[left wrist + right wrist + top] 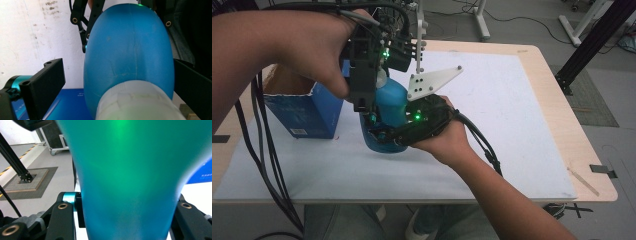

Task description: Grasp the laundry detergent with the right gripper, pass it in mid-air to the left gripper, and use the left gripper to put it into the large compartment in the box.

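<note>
Right tool (379, 134) grips blue bottle (391, 102), blue box (307, 112) just beside it.

your left gripper (371, 85) hides the blue bottle (388, 107)'s white cap, the blue box (307, 112)'s label is too small to read, and your grip covers the bottle's base.

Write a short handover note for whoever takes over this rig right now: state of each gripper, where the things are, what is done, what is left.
Right gripper: shut on the blue bottle, low on its body, holding it upright on the white mat.
Left gripper: above, jaws open either side of the bottle's white cap, not gripping.
Blue box: open, beside the bottle on the mat.
Done: bottle steadied.
Left: probably close on the cap and unscrew it.
</note>
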{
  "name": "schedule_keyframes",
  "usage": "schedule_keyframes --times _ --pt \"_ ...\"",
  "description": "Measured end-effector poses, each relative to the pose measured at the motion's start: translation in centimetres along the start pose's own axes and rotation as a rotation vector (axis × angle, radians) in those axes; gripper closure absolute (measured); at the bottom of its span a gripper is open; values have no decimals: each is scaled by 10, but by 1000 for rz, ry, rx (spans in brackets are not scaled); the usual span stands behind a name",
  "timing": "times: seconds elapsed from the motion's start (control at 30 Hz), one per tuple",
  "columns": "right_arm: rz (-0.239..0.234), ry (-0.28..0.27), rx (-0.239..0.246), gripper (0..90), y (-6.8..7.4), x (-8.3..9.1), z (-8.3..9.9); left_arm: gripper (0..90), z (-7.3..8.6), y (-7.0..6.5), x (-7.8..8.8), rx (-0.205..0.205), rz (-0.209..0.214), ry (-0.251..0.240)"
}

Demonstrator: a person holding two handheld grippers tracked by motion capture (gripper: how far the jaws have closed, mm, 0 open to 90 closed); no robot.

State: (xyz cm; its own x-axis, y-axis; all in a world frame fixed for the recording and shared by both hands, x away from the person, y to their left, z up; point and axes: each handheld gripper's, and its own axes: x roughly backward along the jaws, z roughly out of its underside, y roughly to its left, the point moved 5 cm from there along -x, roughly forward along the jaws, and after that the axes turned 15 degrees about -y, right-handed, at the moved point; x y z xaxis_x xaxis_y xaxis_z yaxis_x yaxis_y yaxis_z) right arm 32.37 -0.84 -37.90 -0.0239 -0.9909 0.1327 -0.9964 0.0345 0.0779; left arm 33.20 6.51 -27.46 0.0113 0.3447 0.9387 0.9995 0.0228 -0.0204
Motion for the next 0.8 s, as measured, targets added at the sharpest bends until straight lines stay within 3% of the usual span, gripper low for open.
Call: schedule_keyframes --times 0.1,0.57,0.8 --pt "-3 -4 1 455 0 0 0 91 0 -1 0 14 11 5" --pt "0 -8 -2 456 -2 0 0 162 0 0 -1 -11 -7 34" --pt "-1 -6 -5 456 -2 -1 1 202 1 0 -1 4 -14 44"
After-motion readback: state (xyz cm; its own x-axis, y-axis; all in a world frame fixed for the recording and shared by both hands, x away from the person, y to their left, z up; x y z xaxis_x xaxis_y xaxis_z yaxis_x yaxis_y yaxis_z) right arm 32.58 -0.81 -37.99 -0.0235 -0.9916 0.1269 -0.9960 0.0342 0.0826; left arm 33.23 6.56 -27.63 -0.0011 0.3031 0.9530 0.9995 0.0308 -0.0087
